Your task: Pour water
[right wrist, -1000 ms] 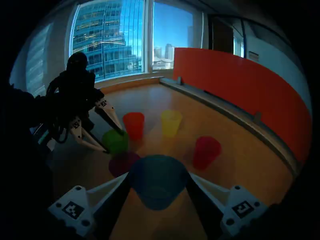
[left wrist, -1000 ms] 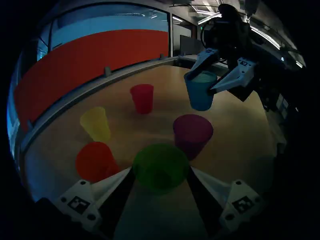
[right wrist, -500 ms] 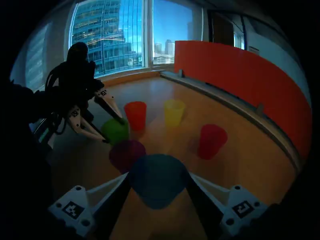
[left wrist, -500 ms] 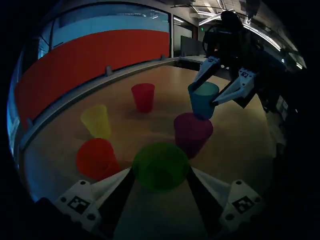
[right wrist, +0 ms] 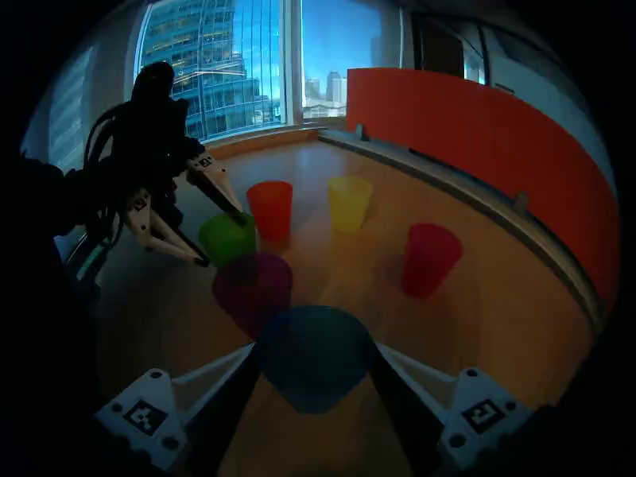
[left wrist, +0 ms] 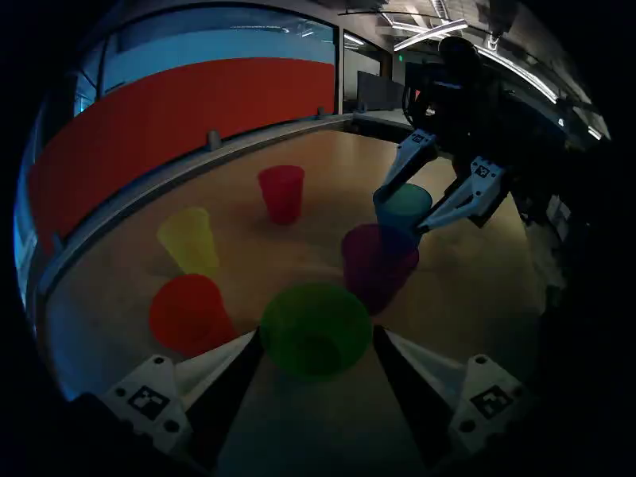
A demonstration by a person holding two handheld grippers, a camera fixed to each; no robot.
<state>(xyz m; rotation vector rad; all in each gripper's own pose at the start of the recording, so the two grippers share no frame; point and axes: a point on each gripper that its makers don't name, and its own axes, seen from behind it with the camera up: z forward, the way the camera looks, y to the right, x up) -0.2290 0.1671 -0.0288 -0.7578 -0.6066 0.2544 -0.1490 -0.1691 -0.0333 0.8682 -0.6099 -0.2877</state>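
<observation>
My left gripper (left wrist: 316, 334) is shut on a green cup (left wrist: 316, 322), held low over the wooden table (left wrist: 477, 278). Just ahead of it stands a purple cup (left wrist: 380, 262). Behind that cup, my right gripper (left wrist: 400, 211) holds a blue cup (left wrist: 403, 205) upright by its rim. In the right gripper view, that gripper (right wrist: 315, 347) is shut on the blue cup (right wrist: 316, 362), with the purple cup (right wrist: 253, 288) ahead. Farther back, the left gripper (right wrist: 224, 238) holds the green cup (right wrist: 228, 237). I cannot tell whether either cup holds water.
Three more cups stand on the table: red (left wrist: 281, 193), yellow (left wrist: 189, 240) and orange (left wrist: 189, 314). A raised rail and a red wall panel (left wrist: 183, 103) border the far side. Tall windows (right wrist: 215, 71) lie beyond the table in the right gripper view.
My right gripper has come down with the blue cup and now sits low, right behind the purple cup. The left gripper and the green cup have barely moved.
</observation>
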